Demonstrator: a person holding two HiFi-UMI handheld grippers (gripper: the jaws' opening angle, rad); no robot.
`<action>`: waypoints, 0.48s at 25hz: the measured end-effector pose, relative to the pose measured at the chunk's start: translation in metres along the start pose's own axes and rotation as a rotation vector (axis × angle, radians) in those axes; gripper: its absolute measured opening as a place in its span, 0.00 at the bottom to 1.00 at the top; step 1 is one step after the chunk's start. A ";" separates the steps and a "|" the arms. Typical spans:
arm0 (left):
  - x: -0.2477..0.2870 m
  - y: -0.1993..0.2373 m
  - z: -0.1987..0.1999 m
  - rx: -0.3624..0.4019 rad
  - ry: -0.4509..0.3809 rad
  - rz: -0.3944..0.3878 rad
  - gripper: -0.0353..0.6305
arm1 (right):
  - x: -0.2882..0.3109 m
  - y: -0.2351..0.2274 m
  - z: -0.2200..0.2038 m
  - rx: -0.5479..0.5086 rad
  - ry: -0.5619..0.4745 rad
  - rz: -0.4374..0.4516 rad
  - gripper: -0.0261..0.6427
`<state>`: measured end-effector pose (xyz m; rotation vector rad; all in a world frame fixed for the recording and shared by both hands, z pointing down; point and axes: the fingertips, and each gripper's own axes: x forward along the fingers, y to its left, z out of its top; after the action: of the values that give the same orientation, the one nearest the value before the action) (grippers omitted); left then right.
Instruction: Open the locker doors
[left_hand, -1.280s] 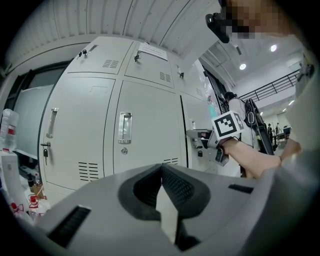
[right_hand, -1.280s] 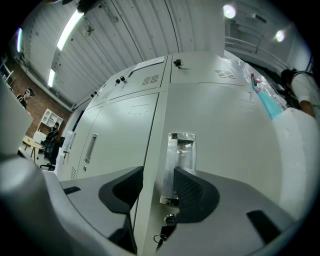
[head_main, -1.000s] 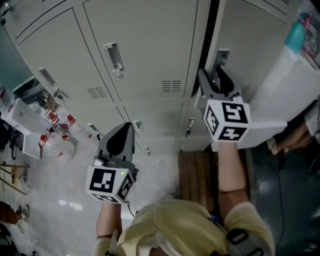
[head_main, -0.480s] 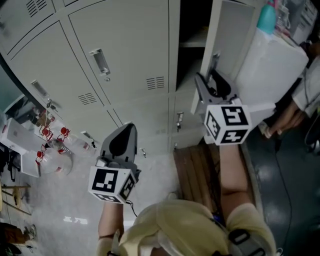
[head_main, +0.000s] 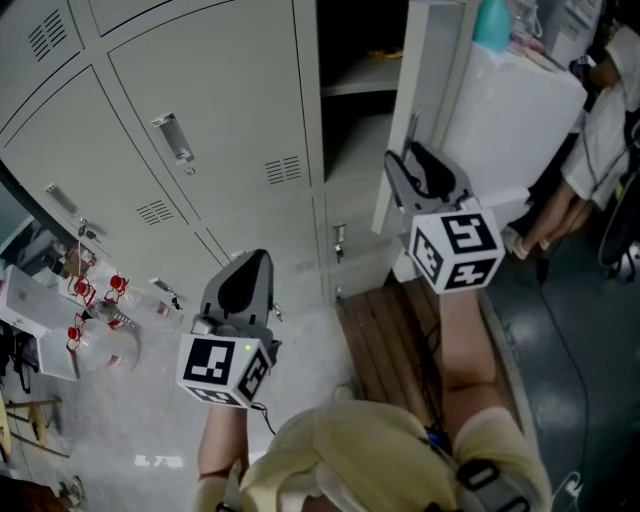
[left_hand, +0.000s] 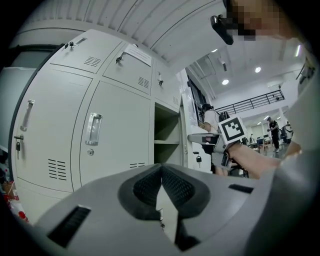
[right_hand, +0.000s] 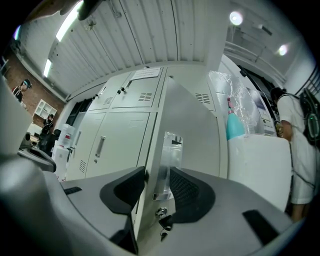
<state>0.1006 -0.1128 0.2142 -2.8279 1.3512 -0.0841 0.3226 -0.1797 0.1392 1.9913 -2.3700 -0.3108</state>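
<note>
The grey locker door (head_main: 437, 80) stands swung out from its dark compartment (head_main: 360, 90), where a shelf shows. My right gripper (head_main: 408, 158) is at the door's free edge. In the right gripper view the door (right_hand: 192, 125) edge and its clear recessed handle (right_hand: 168, 162) lie between the closing jaws of the right gripper (right_hand: 157, 184), and both pads touch them. A key (right_hand: 161, 215) hangs in the lock below. My left gripper (head_main: 247, 268) hangs lower left, away from the lockers. Its tips meet, left gripper (left_hand: 161, 170) shut on nothing.
Closed locker doors (head_main: 200, 110) with metal handles (head_main: 172, 137) fill the left. A white cabinet (head_main: 515, 110) with a teal bottle (head_main: 492, 22) stands just right of the open door. A person (head_main: 600, 120) stands beyond it. Wooden boards (head_main: 385, 335) and clutter (head_main: 90, 300) lie on the floor.
The locker door has swung out from a narrow gap to wide open, with my right gripper staying at its edge. The left gripper has kept its place.
</note>
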 end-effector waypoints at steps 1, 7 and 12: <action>0.002 -0.002 0.000 -0.001 0.000 -0.007 0.06 | -0.003 -0.002 0.000 -0.002 0.000 -0.004 0.27; 0.011 -0.015 0.000 -0.001 -0.004 -0.063 0.06 | -0.025 -0.015 0.001 -0.017 0.004 -0.050 0.27; 0.018 -0.022 -0.001 -0.015 -0.004 -0.105 0.06 | -0.048 -0.031 0.000 -0.024 0.010 -0.117 0.27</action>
<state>0.1293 -0.1130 0.2166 -2.9081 1.2077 -0.0684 0.3615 -0.1375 0.1385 2.1197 -2.2369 -0.3305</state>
